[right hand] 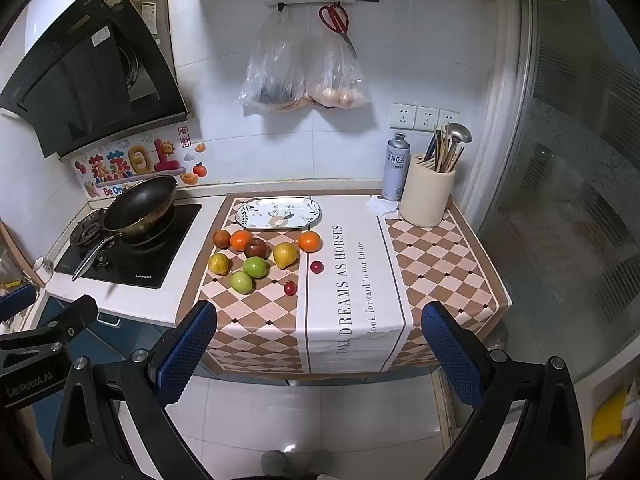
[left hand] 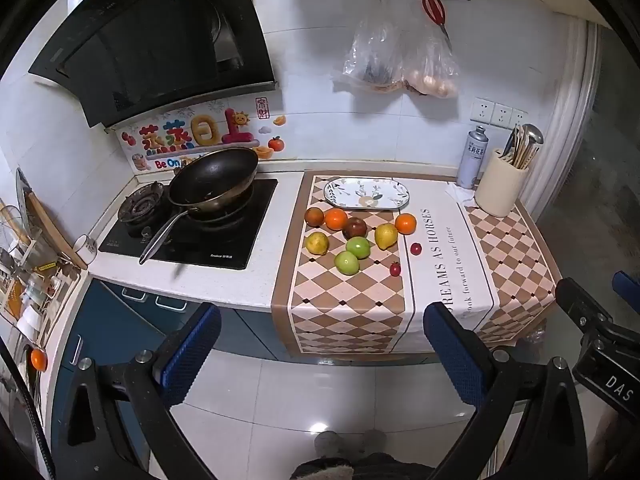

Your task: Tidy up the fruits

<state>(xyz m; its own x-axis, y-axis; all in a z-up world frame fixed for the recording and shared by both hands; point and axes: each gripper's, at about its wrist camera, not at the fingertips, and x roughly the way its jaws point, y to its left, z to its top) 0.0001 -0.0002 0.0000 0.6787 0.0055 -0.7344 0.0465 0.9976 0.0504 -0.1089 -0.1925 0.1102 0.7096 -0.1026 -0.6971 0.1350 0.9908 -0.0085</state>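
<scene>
None of the fruits (right hand: 256, 258) is on the plate (right hand: 278, 213) yet: two oranges, two yellow pears, two green apples, two dark round fruits and two small red ones lie loose on the desk (right hand: 352, 280), just near of the plate. The left hand-held gripper (left hand: 320, 356) and right hand-held gripper (right hand: 318, 352) hang wide apart, empty, well short of the desk. By my reading, everything remains.

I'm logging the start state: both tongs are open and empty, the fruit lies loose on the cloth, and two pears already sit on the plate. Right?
Not quite: the plate is bare. Both pears lie on the cloth, as the right wrist view shows. The left tongs and right tongs are open and empty.
</scene>
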